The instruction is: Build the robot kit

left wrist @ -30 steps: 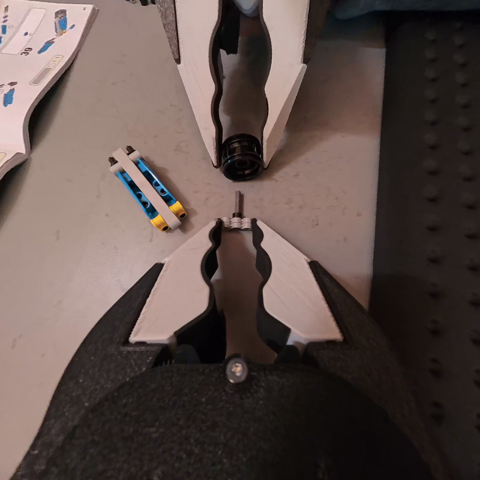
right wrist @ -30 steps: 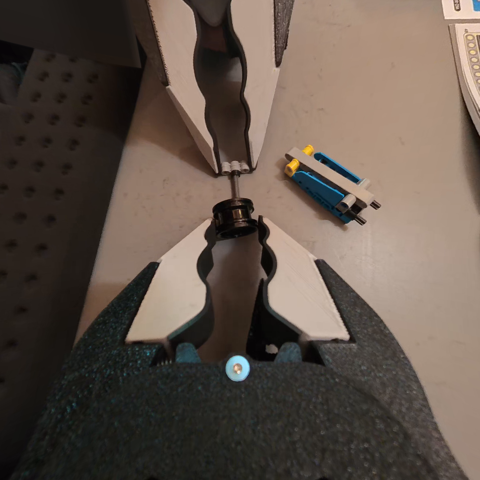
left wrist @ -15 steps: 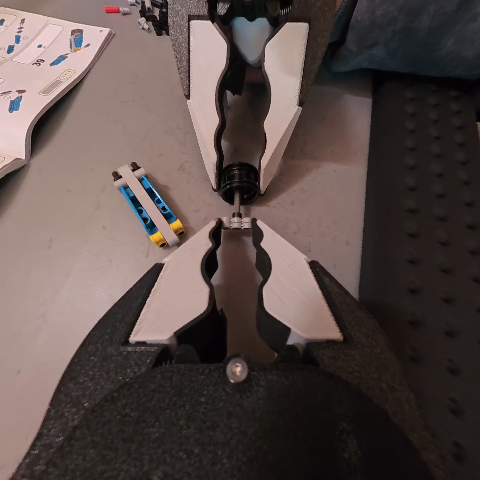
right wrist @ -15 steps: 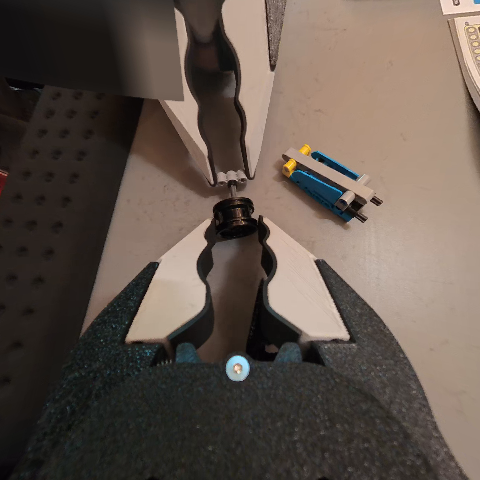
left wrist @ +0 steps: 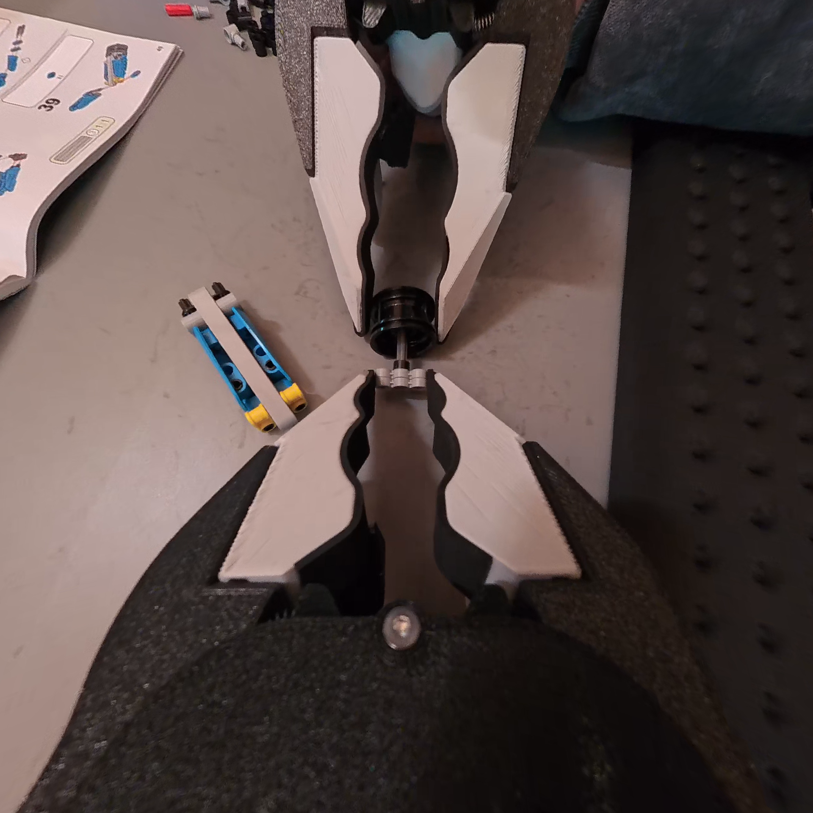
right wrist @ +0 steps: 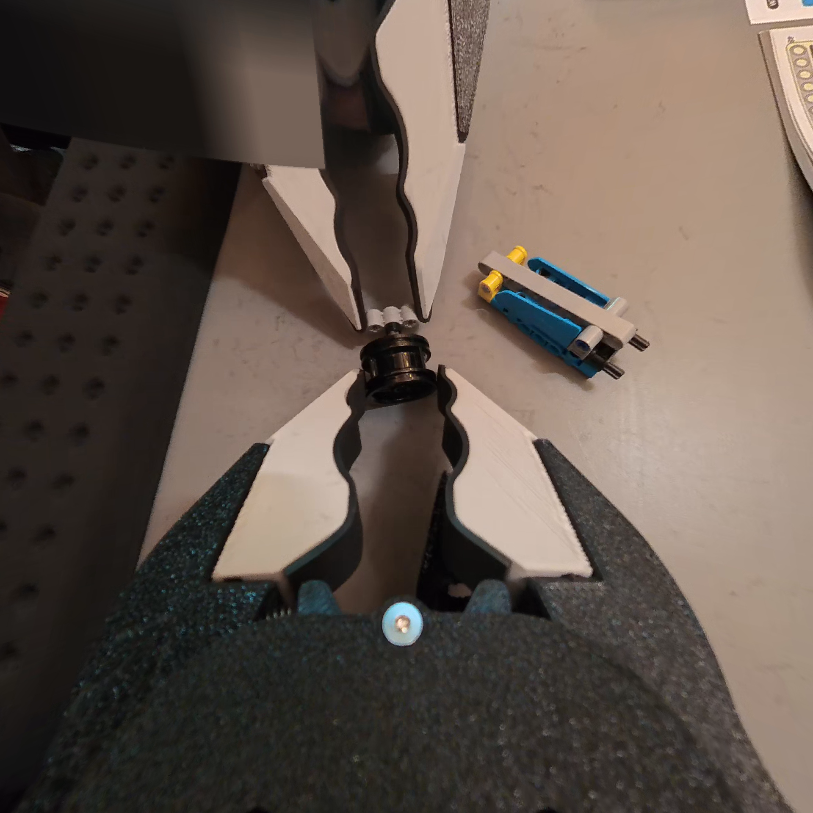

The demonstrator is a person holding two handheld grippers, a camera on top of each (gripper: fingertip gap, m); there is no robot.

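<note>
Gripping a grey connector, the left gripper faces the right gripper's black wheel.

Grey counter, a bit scuffed. Blue-and-grey brick assembly lying flat just left of the left hand-held gripper; instruction booklet farther off left, loose small parts beyond. Dark studded mat alongside, right.

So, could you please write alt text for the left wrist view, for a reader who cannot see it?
The left gripper pinches a small grey connector whose thin axle enters a black wheel hub held by the right gripper opposite. A blue, grey and yellow assembly lies on the grey table.
</note>
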